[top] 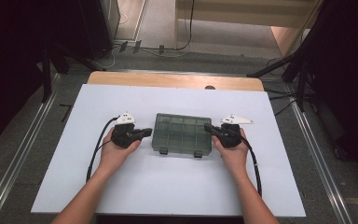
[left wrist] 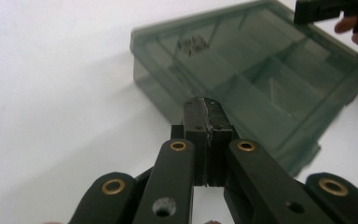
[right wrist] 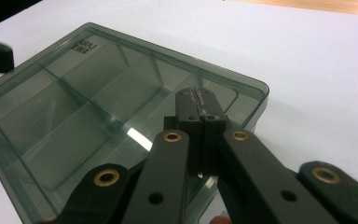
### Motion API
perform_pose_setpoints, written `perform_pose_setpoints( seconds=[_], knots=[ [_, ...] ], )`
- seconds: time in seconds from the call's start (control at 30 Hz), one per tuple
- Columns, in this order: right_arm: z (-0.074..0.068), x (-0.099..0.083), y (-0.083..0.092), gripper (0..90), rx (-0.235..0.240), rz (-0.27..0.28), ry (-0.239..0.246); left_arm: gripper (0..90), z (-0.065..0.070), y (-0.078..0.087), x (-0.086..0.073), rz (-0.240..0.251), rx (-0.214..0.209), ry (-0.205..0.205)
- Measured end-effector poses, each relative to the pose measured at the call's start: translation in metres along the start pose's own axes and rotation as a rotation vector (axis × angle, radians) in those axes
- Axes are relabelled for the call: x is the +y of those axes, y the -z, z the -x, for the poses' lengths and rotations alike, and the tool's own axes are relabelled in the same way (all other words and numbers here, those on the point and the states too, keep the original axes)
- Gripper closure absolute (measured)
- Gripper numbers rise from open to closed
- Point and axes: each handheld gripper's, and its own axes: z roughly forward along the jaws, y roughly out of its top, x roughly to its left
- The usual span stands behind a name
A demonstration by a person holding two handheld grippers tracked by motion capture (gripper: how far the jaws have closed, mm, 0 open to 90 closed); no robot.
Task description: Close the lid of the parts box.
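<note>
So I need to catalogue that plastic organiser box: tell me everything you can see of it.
The organiser box is smoky grey-green translucent plastic, rectangular and flat, lying level in the middle of the white table. Its lid is closed; inner dividers forming compartments show through, apparently empty. Two latches sit on the side facing the person. A small printed mark sits near one corner. The closed tongs of each gripper flank its short ends; contact is unclear.

Here's the bench [top: 168, 186], a wide white top with a strip of bare wood along its far edge. Sitting on it, right around the middle, a dark see-through compartment box [top: 182, 134], lid shut, flat on the white surface, dividers visible through the lid. Two latches face the near edge. A small dark mark sits at the far wooden strip.
</note>
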Motion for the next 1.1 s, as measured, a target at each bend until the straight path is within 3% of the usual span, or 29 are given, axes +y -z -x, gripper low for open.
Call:
perform_pose_setpoints(
  seconds=[0.07,0.1,0.27,0.4,0.67,0.9,0.97,1.03,1.1],
  knots=[
    [0.000,0.000,0.000,90.0,0.001,0.001,-0.003,90.0,0.004,-0.003,-0.005,-0.027,-0.009,-0.018],
    [0.000,0.000,0.000,90.0,0.001,0.001,-0.003,90.0,0.007,-0.004,-0.006,-0.025,0.020,-0.030],
    [0.001,-0.001,0.000,90.0,0.003,0.005,-0.008,90.0,0.008,-0.004,-0.009,-0.009,0.015,0.012],
    [0.003,-0.001,0.000,90.0,0.020,0.005,-0.041,90.0,0.013,-0.006,-0.014,-0.030,0.009,0.002],
    [0.003,-0.001,0.000,90.0,0.018,0.007,-0.034,90.0,0.015,-0.006,-0.017,-0.016,0.000,0.023],
    [0.003,-0.002,0.001,90.0,0.013,0.012,-0.041,89.8,0.016,-0.005,-0.017,0.002,0.018,0.028],
    [0.002,-0.003,0.001,90.0,0.015,0.011,-0.044,86.8,0.017,-0.003,-0.017,0.026,0.027,0.045],
    [0.002,-0.004,0.002,90.0,0.019,0.013,-0.041,72.8,0.016,0.000,-0.018,0.040,0.037,0.054],
    [0.002,-0.005,0.003,90.0,0.022,0.014,-0.033,65.5,0.018,0.004,-0.019,0.048,0.057,0.039]
  ],
)
